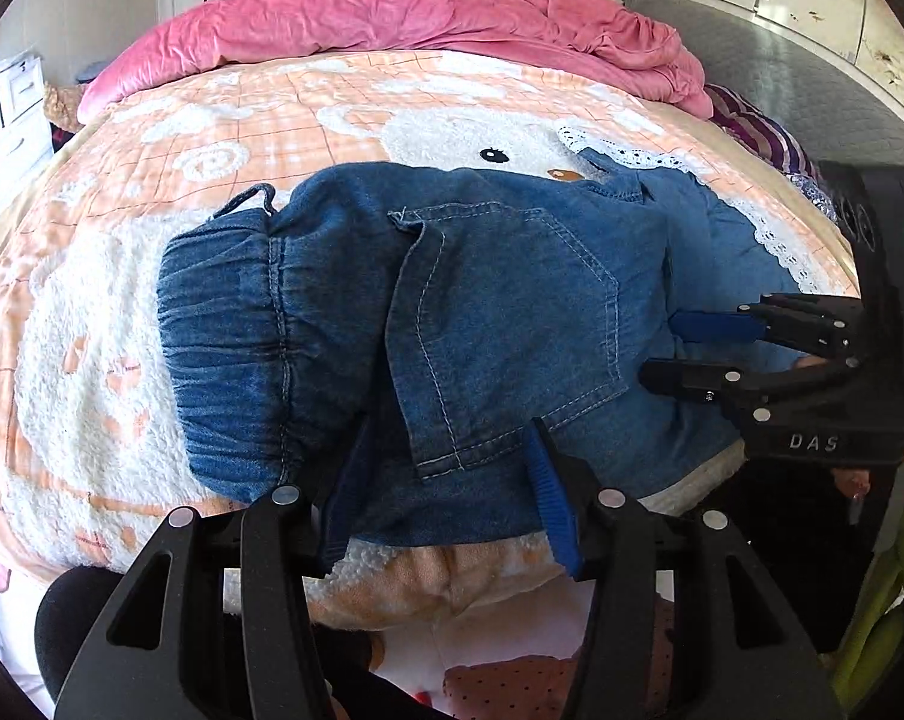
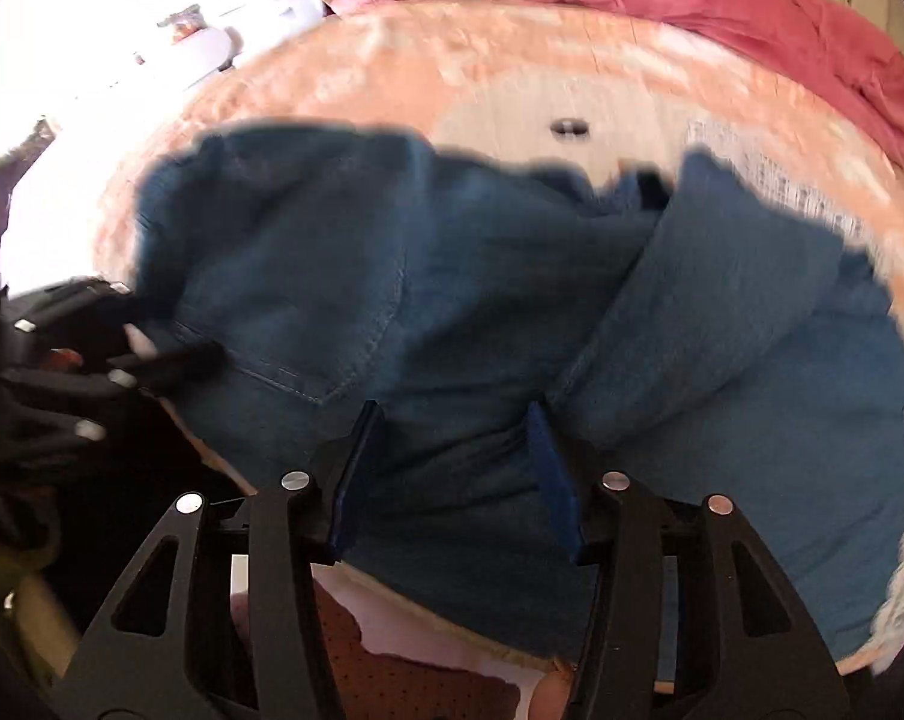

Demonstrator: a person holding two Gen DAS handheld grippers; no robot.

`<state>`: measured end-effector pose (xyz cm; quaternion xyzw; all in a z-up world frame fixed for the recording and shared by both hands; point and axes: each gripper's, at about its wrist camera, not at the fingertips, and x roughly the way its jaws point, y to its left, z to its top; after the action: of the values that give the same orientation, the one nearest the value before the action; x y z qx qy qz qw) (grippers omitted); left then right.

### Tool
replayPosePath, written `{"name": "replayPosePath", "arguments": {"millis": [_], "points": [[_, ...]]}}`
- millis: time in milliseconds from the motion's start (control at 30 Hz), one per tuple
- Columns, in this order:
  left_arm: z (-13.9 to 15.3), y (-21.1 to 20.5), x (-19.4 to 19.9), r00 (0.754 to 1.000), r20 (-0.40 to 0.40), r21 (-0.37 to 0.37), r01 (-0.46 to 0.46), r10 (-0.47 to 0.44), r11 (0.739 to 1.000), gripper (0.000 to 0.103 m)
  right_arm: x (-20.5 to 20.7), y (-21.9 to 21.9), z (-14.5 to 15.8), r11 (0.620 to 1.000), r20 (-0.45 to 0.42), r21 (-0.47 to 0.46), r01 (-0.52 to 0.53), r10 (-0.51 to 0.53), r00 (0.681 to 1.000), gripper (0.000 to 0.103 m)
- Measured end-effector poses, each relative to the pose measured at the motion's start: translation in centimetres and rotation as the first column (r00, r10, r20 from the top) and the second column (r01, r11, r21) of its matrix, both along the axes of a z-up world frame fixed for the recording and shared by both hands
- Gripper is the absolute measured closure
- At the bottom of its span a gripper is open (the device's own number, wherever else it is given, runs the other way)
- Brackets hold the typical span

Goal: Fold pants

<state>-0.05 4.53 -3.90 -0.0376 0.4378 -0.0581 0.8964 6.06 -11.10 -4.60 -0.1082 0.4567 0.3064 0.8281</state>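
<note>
Blue denim pants (image 1: pixel 482 312) lie folded on the bed, elastic waistband at the left and a back pocket facing up. My left gripper (image 1: pixel 446 480) is open over the near edge of the pants, its blue-padded fingers (image 1: pixel 548 480) spread apart on the denim. My right gripper (image 1: pixel 662 354) enters from the right at the pocket's edge, fingers apart. In the blurred right wrist view the pants (image 2: pixel 512 312) fill the middle, my right gripper (image 2: pixel 458 462) is open over the denim, and the left gripper (image 2: pixel 152 336) shows at the left.
The bed has a peach and white fleece blanket (image 1: pixel 272 120) with a cartoon face. A pink quilt (image 1: pixel 392 18) is bunched at the far side. White drawers (image 1: pixel 8 102) stand at the left. The bed's near edge (image 1: pixel 452 570) lies just below the pants.
</note>
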Motion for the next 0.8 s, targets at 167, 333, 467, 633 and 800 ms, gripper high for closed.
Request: {"name": "replayPosePath", "arguments": {"millis": [167, 333, 467, 633, 800], "points": [[0.4, 0.1, -0.2, 1.0, -0.002, -0.012, -0.006, 0.006, 1.0, 0.053, -0.2, -1.1, 1.2, 0.996, -0.029, 0.087, -0.003, 0.005, 1.0, 0.057], [4.0, -0.6, -2.0, 0.998, 0.055, -0.07, 0.037, -0.033, 0.997, 0.042, 0.1, -4.5, 4.0, 0.983, 0.003, 0.167, 0.074, -0.076, 0.997, 0.052], [6.4, -2.9, -2.2, 0.987, 0.122, -0.077, 0.115, -0.105, 0.99, 0.041, 1.4, -6.8, 5.2, 0.972, 0.028, 0.188, 0.144, -0.152, 0.988, 0.047], [5.3, -7.0, 0.4, 0.971, 0.079, -0.114, 0.235, -0.227, 0.965, 0.041, 3.0, -9.2, 6.0, 0.955, 0.039, 0.186, 0.229, -0.24, 0.97, 0.042], [3.0, -9.8, 3.1, 0.957, 0.003, -0.179, 0.286, -0.291, 0.941, 0.042, 4.7, -10.2, 6.5, 0.958, 0.041, 0.158, 0.238, -0.247, 0.968, 0.037]]}}
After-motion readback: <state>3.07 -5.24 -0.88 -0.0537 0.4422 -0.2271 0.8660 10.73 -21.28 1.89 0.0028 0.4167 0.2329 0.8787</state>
